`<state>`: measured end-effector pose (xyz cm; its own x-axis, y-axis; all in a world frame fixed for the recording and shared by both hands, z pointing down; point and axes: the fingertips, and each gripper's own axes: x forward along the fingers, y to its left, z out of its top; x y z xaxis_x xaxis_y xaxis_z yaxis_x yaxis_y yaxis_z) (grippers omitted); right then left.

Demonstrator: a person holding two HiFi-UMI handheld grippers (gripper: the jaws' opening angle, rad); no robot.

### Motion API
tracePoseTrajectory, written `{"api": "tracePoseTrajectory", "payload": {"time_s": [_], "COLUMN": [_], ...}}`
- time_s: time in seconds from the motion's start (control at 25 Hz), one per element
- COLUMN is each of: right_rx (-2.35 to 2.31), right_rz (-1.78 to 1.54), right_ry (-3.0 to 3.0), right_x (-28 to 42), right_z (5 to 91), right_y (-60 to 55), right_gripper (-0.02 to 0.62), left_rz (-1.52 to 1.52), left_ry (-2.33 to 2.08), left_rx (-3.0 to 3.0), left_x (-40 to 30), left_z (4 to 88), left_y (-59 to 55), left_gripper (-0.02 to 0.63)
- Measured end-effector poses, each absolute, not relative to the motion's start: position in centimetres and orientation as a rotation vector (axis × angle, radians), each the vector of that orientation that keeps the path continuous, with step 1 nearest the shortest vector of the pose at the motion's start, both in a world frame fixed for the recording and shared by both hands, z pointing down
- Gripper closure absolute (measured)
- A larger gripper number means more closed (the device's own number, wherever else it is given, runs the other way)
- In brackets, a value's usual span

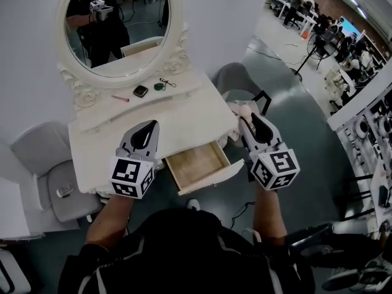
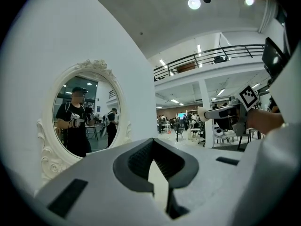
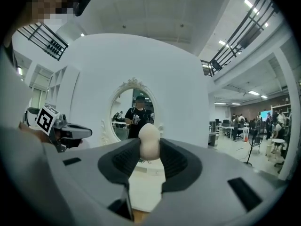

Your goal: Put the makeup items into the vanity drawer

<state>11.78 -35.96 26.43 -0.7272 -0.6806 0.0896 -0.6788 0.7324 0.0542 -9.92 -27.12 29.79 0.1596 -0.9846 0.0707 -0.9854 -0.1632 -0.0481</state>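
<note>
- Right gripper view is showing the right gripper (image 3: 149,149) pinching a beige, egg-shaped makeup sponge (image 3: 149,136). Its jaws are standing partway apart around the sponge's middle, and the rounded end is poking out above the pads.
- Head view is placing that sponge (image 1: 242,111) by the right edge of the vanity top (image 1: 190,115), just beyond the open vanity drawer (image 1: 197,164) and not yet over it.
- Left gripper (image 2: 151,144) is carrying nothing. Its jaws are meeting at the tips, and it is hovering over the front of the vanity top, left of the drawer.
- More makeup is lying near the base of the mirror (image 1: 116,23): a pink stick (image 1: 120,98), a dark compact (image 1: 140,91) and a small green round item (image 1: 160,86).
- The sponge is looking light and soft, so a gentle squeeze at its widest part is probably enough. It is likely to spring back and roll once released.
- The compact is probably stiff and smooth and is best taken across its edges. The thin stick is calling for a pinch at mid-length.
</note>
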Motion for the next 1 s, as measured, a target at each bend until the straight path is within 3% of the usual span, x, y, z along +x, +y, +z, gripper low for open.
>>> {"api": "tracePoseTrajectory", "payload": {"time_s": [1.0], "right_rx": [0.584], "right_rz": [0.055], "right_ry": [-2.827], "right_x": [6.8], "right_z": [37.7], "right_y": [-40.8], "right_gripper": [0.454], "left_rz": [0.236], "left_ry": [-2.111], "left_rx": [2.113], "left_x": [-6.8], "left_z": [37.0], "left_y": [-29.2], "left_gripper": [0.603]}}
